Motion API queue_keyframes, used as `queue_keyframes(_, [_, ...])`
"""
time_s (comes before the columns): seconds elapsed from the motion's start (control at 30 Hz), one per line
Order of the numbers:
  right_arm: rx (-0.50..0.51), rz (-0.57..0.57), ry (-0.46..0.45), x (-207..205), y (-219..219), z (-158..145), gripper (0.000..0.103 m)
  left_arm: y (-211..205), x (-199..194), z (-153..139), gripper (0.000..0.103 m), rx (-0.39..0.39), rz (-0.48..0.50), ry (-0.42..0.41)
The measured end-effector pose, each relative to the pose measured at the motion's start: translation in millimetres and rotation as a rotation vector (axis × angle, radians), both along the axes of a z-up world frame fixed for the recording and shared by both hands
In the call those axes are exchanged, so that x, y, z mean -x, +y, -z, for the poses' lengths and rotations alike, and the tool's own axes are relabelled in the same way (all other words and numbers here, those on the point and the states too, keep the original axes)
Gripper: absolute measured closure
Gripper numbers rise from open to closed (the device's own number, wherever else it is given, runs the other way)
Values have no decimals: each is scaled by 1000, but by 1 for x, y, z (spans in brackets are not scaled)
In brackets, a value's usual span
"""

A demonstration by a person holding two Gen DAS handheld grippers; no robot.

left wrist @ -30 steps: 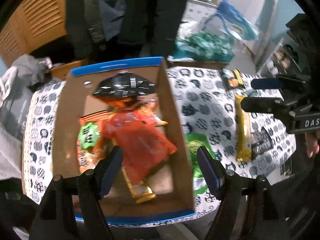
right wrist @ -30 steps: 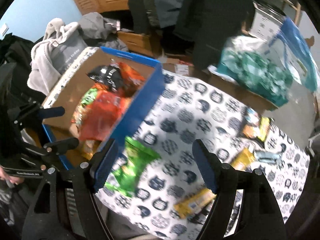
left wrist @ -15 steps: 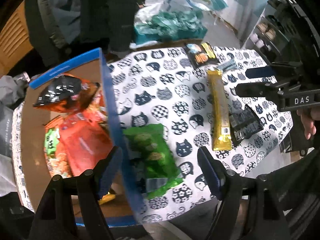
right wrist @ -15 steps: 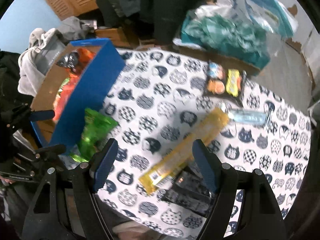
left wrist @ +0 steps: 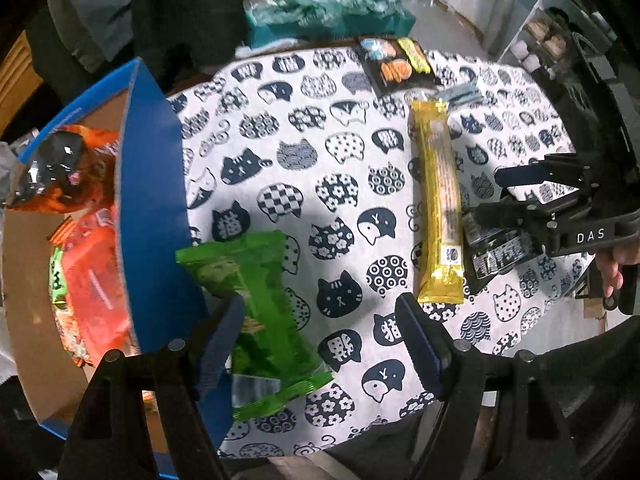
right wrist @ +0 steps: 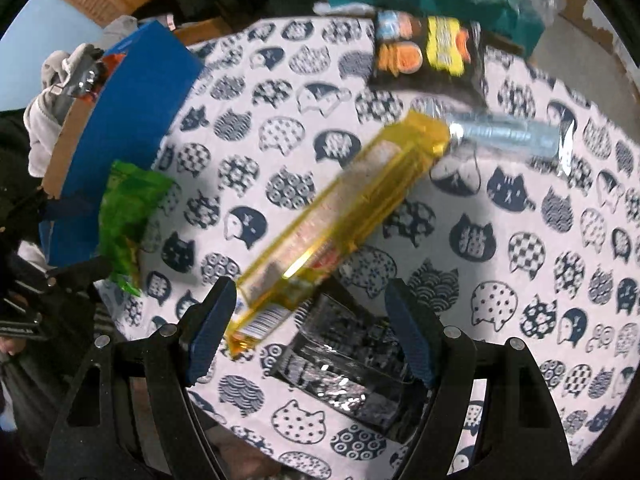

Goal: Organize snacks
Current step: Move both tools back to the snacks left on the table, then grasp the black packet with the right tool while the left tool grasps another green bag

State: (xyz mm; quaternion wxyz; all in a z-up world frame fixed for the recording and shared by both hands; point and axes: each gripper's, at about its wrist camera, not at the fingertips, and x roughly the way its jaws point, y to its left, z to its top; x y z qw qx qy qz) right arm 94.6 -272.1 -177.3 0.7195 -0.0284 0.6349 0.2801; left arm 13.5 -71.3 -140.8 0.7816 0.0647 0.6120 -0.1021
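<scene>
A blue-edged cardboard box [left wrist: 152,216] at the left holds orange, black and green snack bags. A green snack bag [left wrist: 256,304] lies on the cat-print cloth beside the box; my open left gripper [left wrist: 320,332] hovers just over its near end. A long yellow snack pack [right wrist: 336,220] and a black foil pack [right wrist: 352,364] lie in front of my open right gripper [right wrist: 308,328], which is low over them; that gripper also shows at the right of the left wrist view [left wrist: 520,196]. A black bag with orange and yellow print [right wrist: 424,52] and a silver-blue bar [right wrist: 508,136] lie farther back.
The table has a white cat-print cloth [left wrist: 320,168]. A teal plastic bag [left wrist: 328,4] sits behind the table. Dark clothing hangs behind the box. Shelving stands at the far right [left wrist: 548,40]. The table's near edge runs just below both grippers.
Both grippers have swung right, away from the box, and come lower. The left one now hovers over the green bag; the right one over the yellow and black packs.
</scene>
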Motion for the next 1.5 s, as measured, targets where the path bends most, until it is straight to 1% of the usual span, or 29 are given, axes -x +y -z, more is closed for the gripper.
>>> queue_keyframes(0.1, [-5,9,32,-1,-8,12,26,-6,-1,8,24,-29,12,9])
queue_keyframes(0.17, [-16,15,47,0,-15,15,26,-11,-3,11,19,-57,30,-2])
queue_keyframes(0.23, [-24,14,63,3,-21,16,26,-12,-3,13,18,-71,33,-4])
queue_keyframes(0.37, [-17,-11,93,13,-28,16,26,-14,-4,13,18,-68,31,-4])
queue_keyframes(0.47, [29,-41,103,27,-31,19,26,-22,-3,12,18,-56,46,3])
queue_keyframes(0.6, [114,-92,71,44,-30,22,25,-29,0,12,18,-60,62,2])
queue_keyframes(0.77, [209,-63,35,51,-26,34,25,-25,-1,9,18,-10,30,3])
queue_keyframes(0.87, [278,-91,18,58,-16,45,26,-18,-2,10,18,-1,3,14])
queue_keyframes(0.9, [280,-95,4,60,-15,45,31,-15,-3,12,18,5,-6,22])
queue_keyframes(0.97, [264,-82,7,61,-15,44,38,-11,-3,13,15,13,-18,19])
queue_keyframes(1.07, [255,-69,1,61,-13,41,42,-12,-3,14,15,3,-15,11])
queue_keyframes(1.13, [241,-52,-13,57,-12,36,43,-15,-3,14,15,-19,-7,11])
queue_keyframes(1.27, [205,-26,-18,57,-16,28,43,-16,1,8,15,-25,-7,-4])
queue_keyframes(1.3, [204,-23,-17,57,-17,27,43,-15,2,6,15,-38,-21,-9])
queue_keyframes(1.37, [199,-21,-7,56,-21,27,43,-13,3,6,15,-37,-36,-2])
queue_keyframes(1.5, [202,-26,-3,52,-20,29,43,-6,2,12,15,-61,-75,22])
